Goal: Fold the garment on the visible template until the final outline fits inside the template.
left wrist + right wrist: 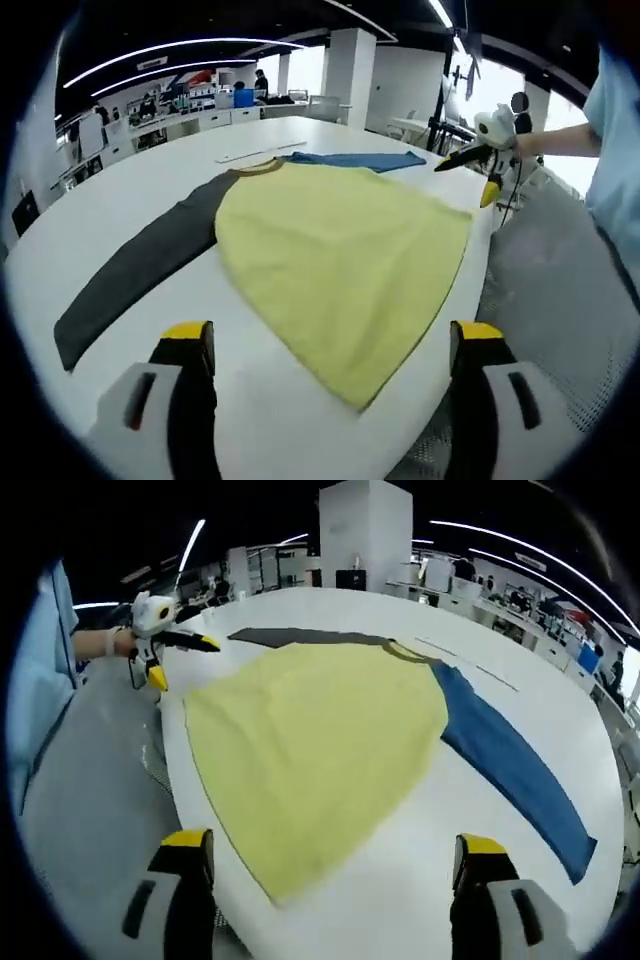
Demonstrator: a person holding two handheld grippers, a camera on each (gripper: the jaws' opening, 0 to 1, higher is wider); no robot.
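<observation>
— On the white table (120,215), what have we got?

— A raglan shirt (340,250) spread flat: yellow body, one sleeve dark grey (140,265), the other blue (515,765). The hem reaches the table's near edge and both sleeves run out to the sides. A thin pale line (470,665) lies on the table past the collar; it may be part of the template, but I cannot make out the full outline.

— So which step is this?

— By my reading, the very start. Nothing is folded over yet, and neither tool touches the cloth.

— Where are the grippers?

— In the left gripper view, the left gripper (335,345) hovers low over the hem corner on the grey-sleeve side, jaws spread wide with nothing between them. In the right gripper view, the right gripper (335,855) hangs above the opposite hem corner, jaws likewise parted and empty. Each appears in the other's view, held out at the table's edge by a hand (530,143) coming from a pale blue sleeve (615,150).

— And the next move?

— Probably a sleeve goes first. A jaw pair has to drop onto a cuff or a shoulder seam, pinch the fabric and carry it across the yellow body, laying it flat without dragging the rest. The hem sits at the edge, so a careless pull could slide it off.
</observation>
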